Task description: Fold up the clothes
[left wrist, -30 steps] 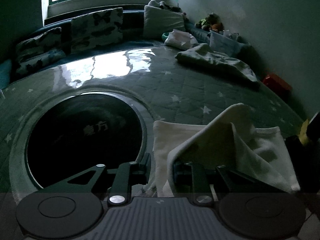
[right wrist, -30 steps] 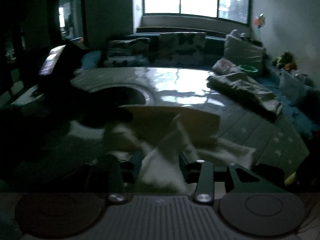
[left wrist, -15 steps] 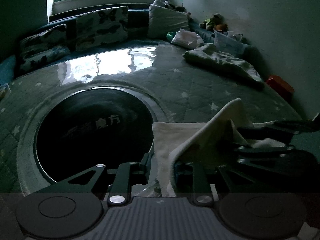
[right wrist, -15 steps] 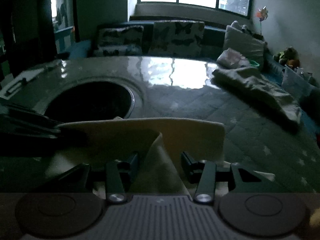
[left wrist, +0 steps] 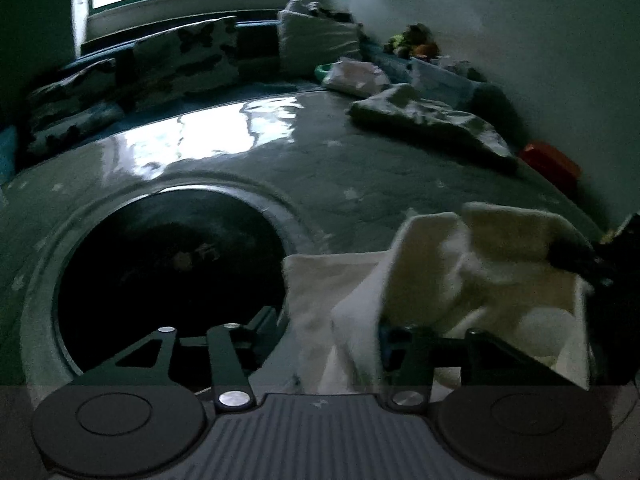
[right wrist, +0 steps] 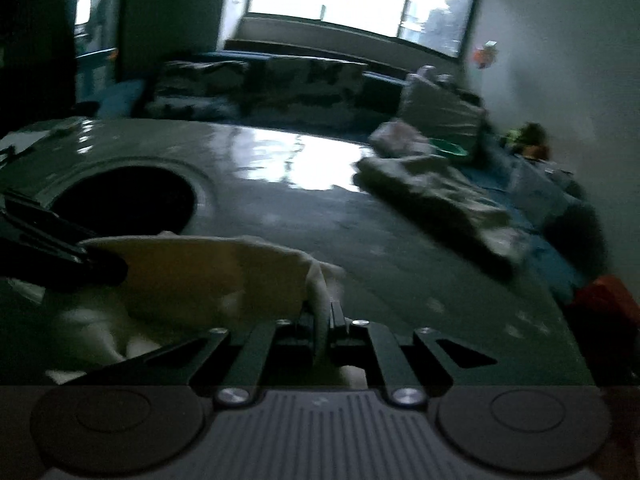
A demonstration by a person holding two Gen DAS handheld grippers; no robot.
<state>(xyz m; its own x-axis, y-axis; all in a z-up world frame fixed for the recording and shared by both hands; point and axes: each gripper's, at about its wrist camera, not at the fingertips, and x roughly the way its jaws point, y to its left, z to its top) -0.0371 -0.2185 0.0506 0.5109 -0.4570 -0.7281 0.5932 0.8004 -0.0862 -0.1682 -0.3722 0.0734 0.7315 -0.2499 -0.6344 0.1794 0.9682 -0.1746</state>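
Note:
A cream-white cloth point(left wrist: 452, 272) lies bunched on the star-patterned table cover, next to a dark round inset. My left gripper point(left wrist: 328, 332) stands open, with a fold of the cloth draped between its fingers. My right gripper point(right wrist: 320, 320) is shut on the cloth's edge point(right wrist: 208, 272) and holds it raised. The right gripper's dark fingers show at the right in the left wrist view point(left wrist: 576, 260). The left gripper shows at the left in the right wrist view point(right wrist: 60, 248).
The dark round inset point(left wrist: 168, 264) sits in the table cover point(left wrist: 320, 168). A crumpled patterned garment point(left wrist: 432, 120) lies at the far right. Cushions point(left wrist: 180, 60) line the back under the window. A red box point(left wrist: 552, 164) sits at the right edge.
My right gripper has closed on the cloth's edge and lifted it. The cloth has bunched up and risen on the right. The left gripper stays open.

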